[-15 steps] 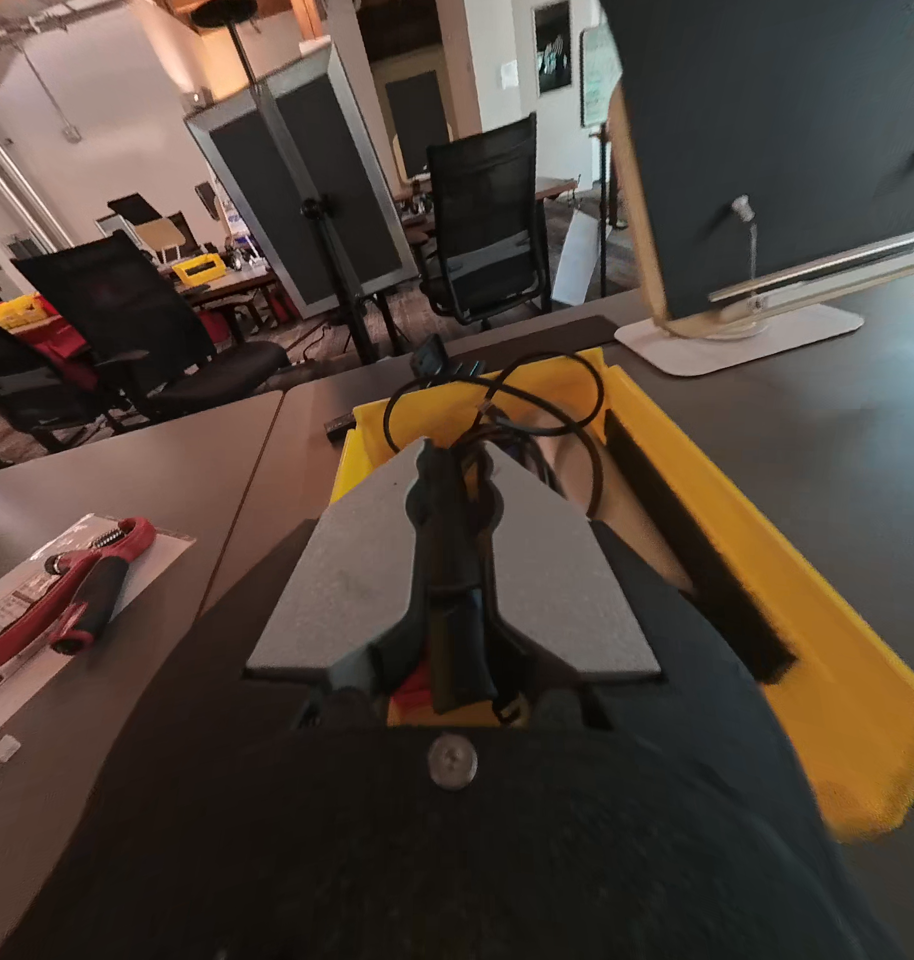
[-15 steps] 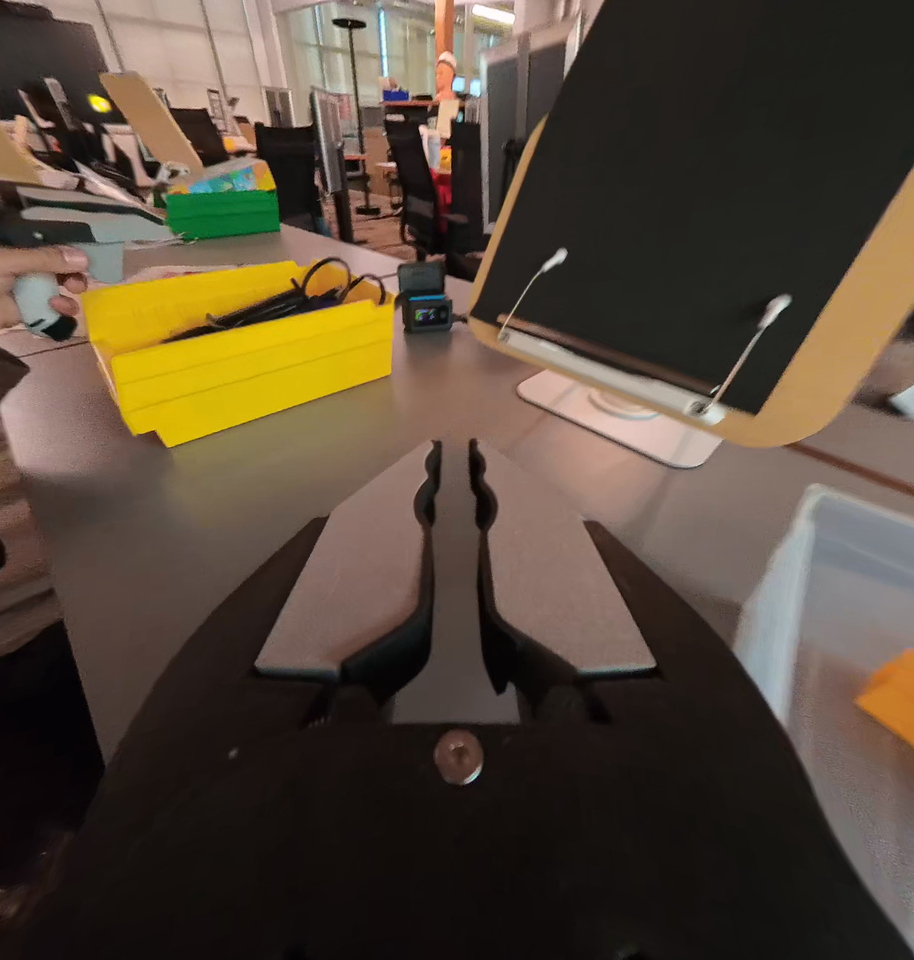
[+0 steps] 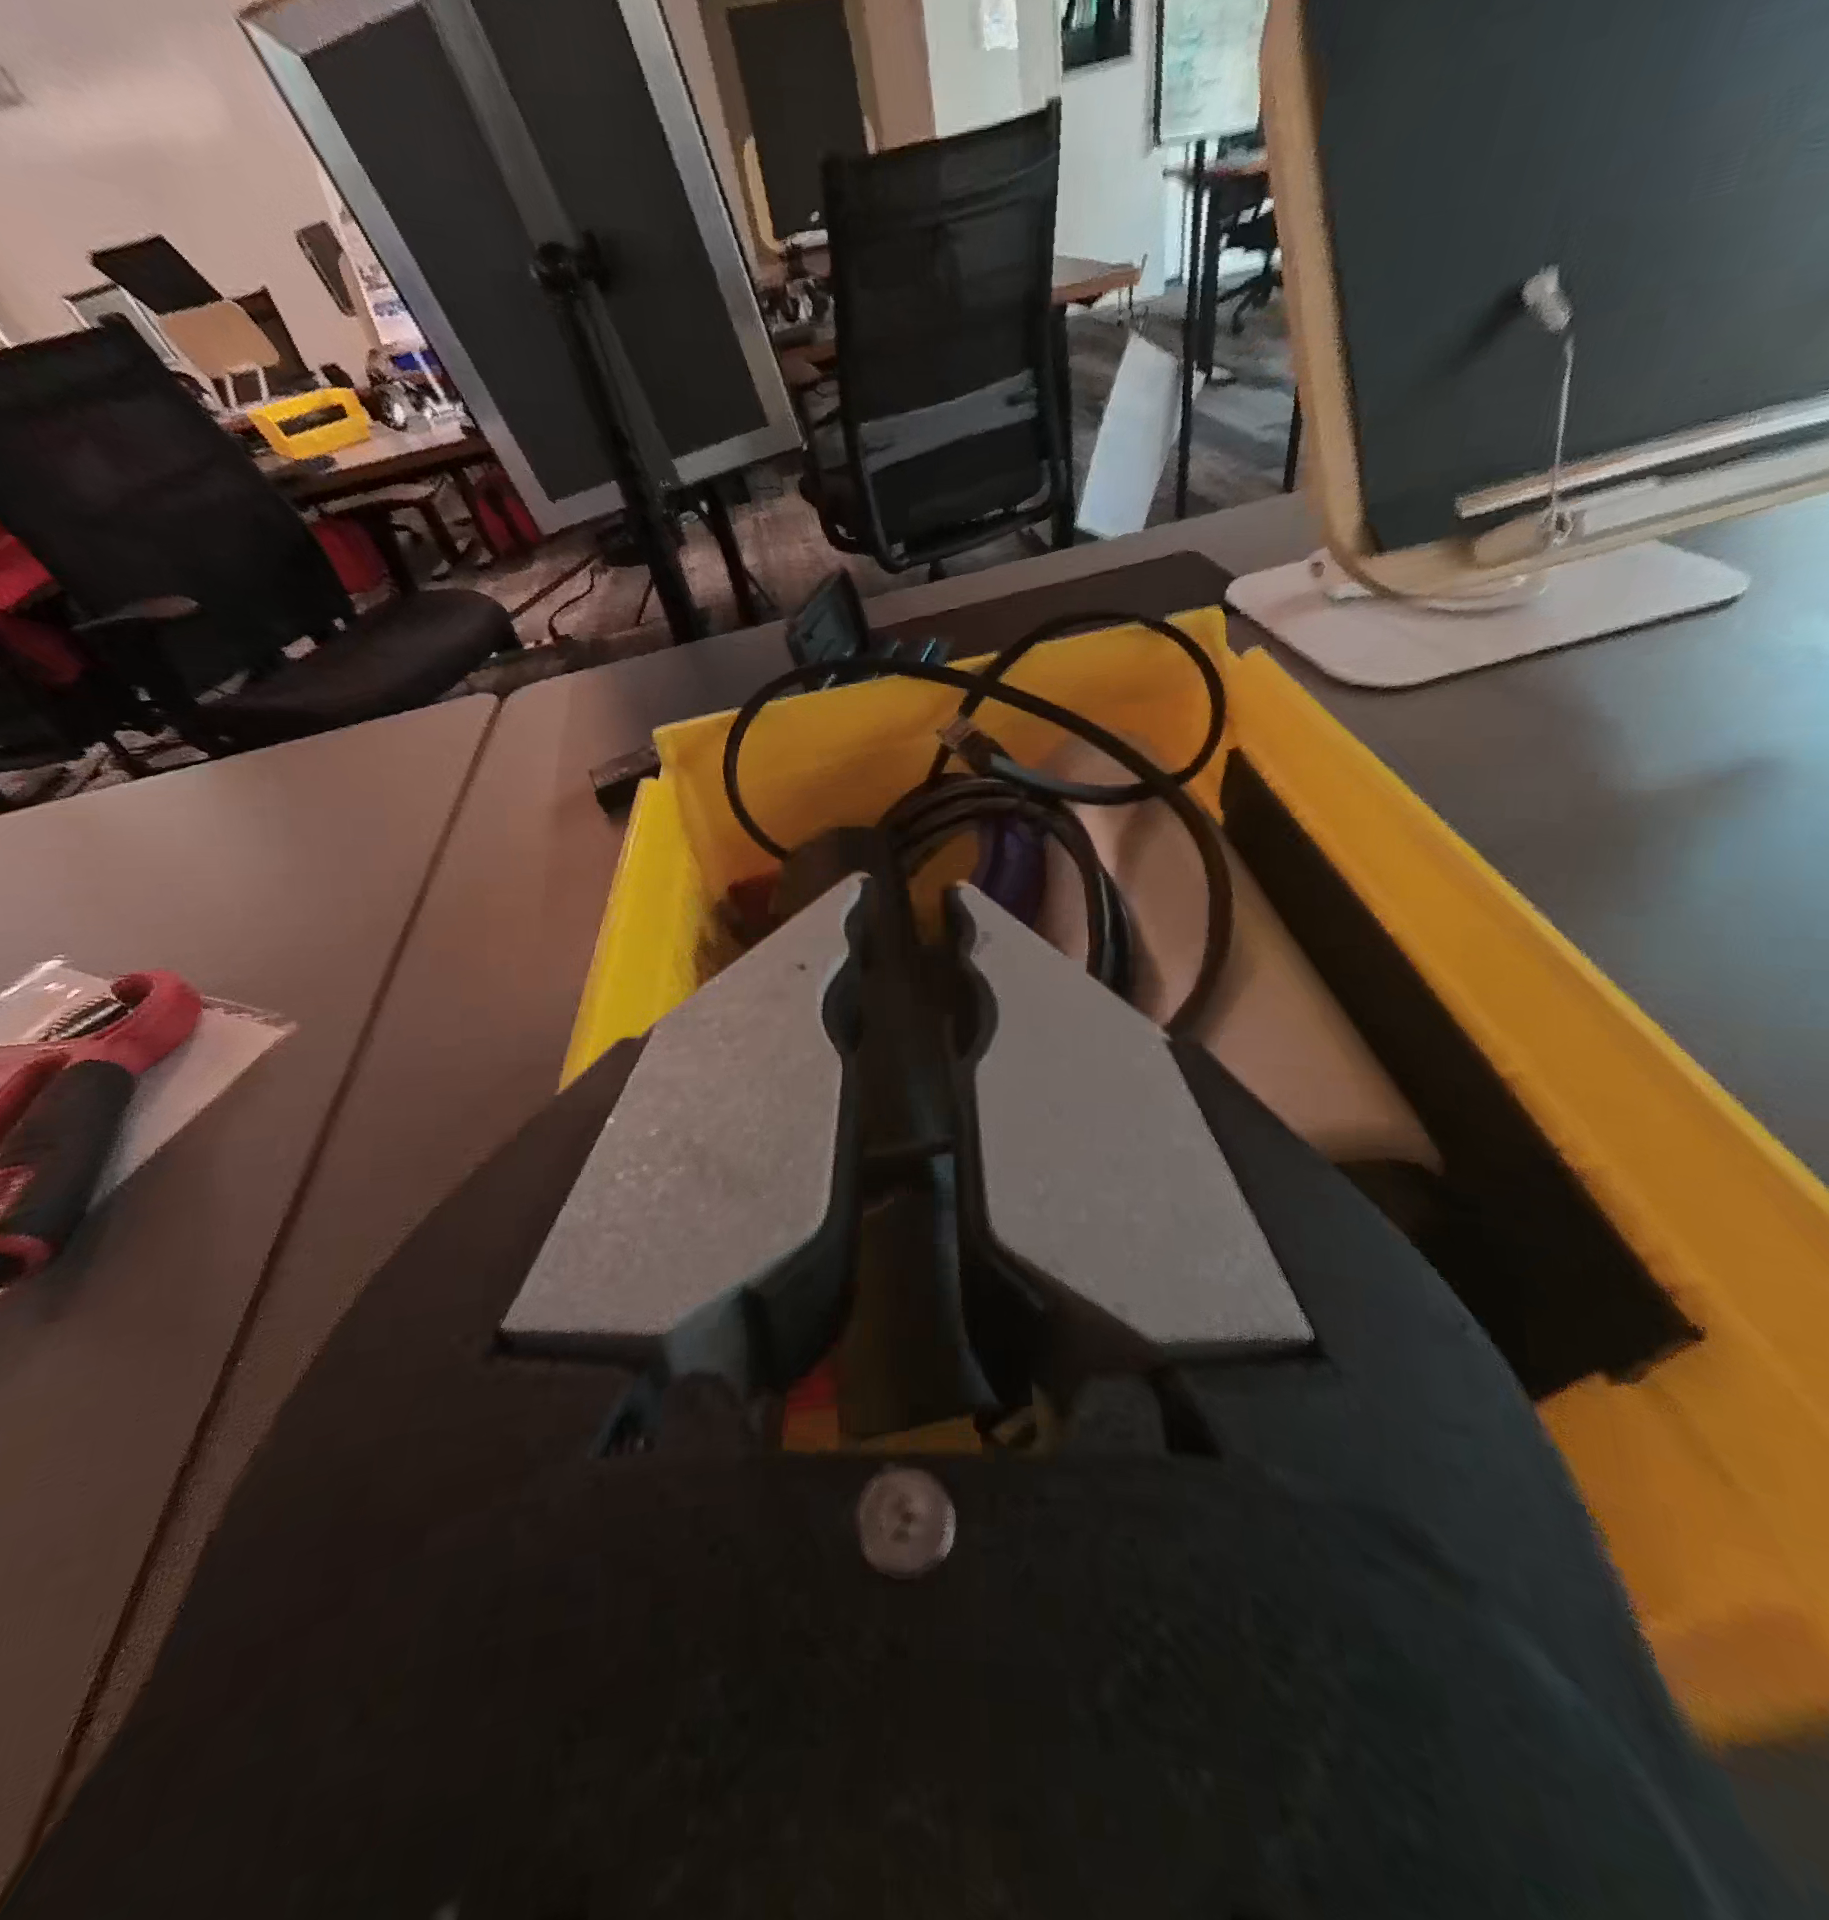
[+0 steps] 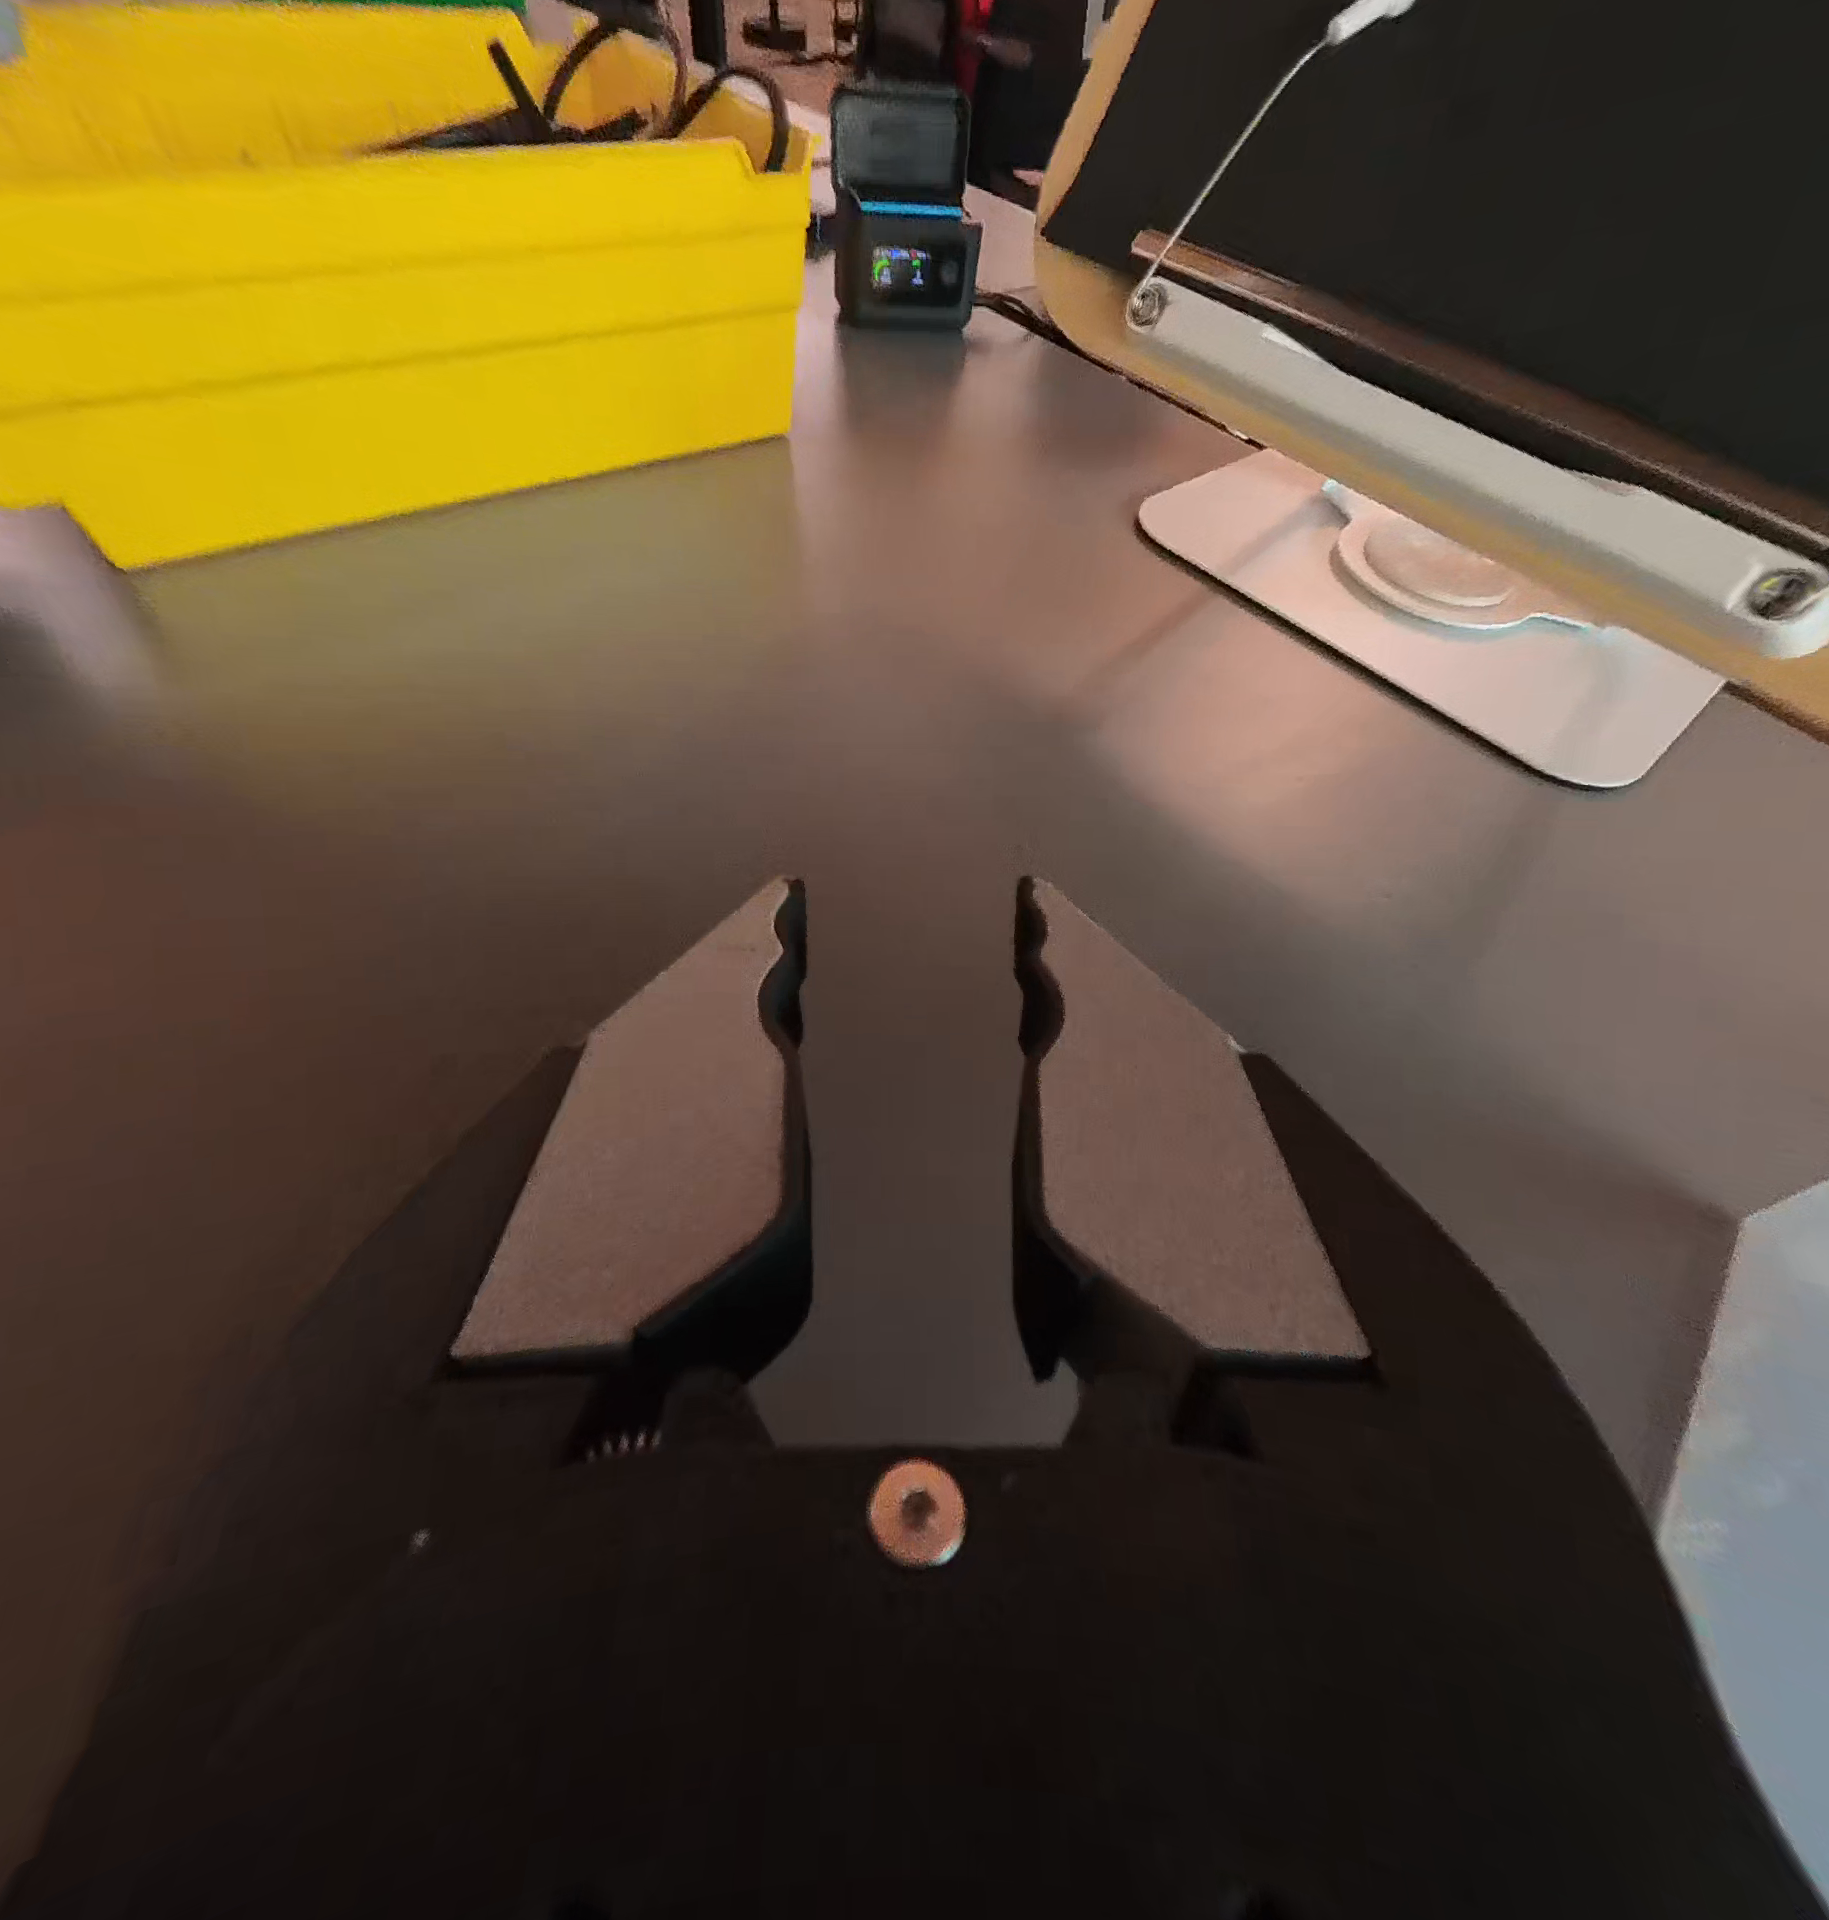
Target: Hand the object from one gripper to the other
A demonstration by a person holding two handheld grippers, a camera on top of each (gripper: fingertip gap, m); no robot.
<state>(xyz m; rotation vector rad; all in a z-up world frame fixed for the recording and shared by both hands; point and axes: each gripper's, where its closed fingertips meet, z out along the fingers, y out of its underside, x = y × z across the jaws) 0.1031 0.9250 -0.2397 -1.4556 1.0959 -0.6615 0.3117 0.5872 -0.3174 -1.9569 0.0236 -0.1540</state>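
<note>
The left gripper (image 3: 910, 894) has its fingers clamped on a black cable (image 3: 915, 1060) above the yellow bin (image 3: 1512, 997). The right gripper (image 4: 910, 904) hangs over the tabletop (image 4: 993, 644), fingers apart and empty. A clean handover probably means lifting the cable clear of the bin, since its loops trail among other cables there and may snag.

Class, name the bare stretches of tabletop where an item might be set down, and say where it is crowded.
Bare tabletop lies between the yellow bin and the stand's white base, ahead of the open right tool. More lies left of the bin, past the red hand grip. The bin itself is crowded with black cable.
</note>
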